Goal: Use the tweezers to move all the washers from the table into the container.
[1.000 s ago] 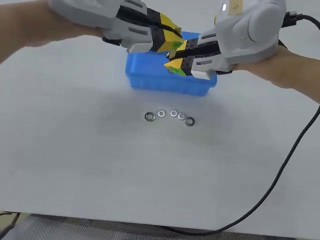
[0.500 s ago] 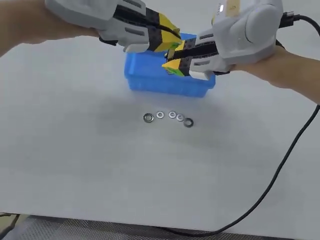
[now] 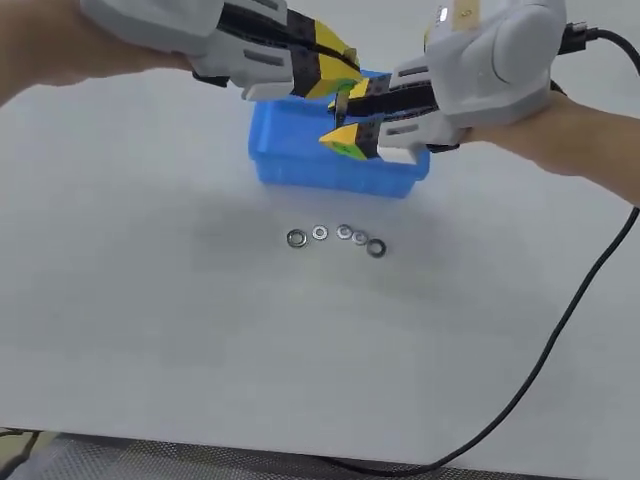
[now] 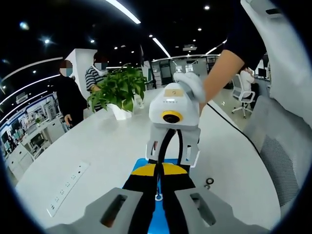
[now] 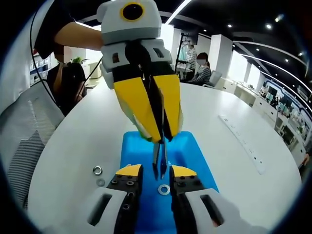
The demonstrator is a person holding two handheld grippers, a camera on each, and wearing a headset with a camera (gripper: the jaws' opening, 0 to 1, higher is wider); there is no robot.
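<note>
Left gripper has its yellow-tipped jaws pressed together on the tweezers. The right gripper view makes this plain: the left gripper reaches in from the top of the frame, and the thin metal tweezers stick out below its jaws, points down over the blue container. In its own view the tweezers are just a dark sliver in the narrow slot between the jaws.

The right gripper has its jaws spread. The tweezers' points hang in the gap between the two yellow pads, and I cannot tell whether either pad touches them.

The head view places both grippers at the top of the frame, tips nearly meeting above the container's back edge, left one from the upper left, right one from the upper right.

Five washers lie in a short, slightly curved row on the grey table, just in front of the container near the frame's centre. One washer lies on the blue floor inside the container, low in the right gripper view between that gripper's jaws; in the head view the grippers hide that spot.

A black cable trails down the right side of the head view.
</note>
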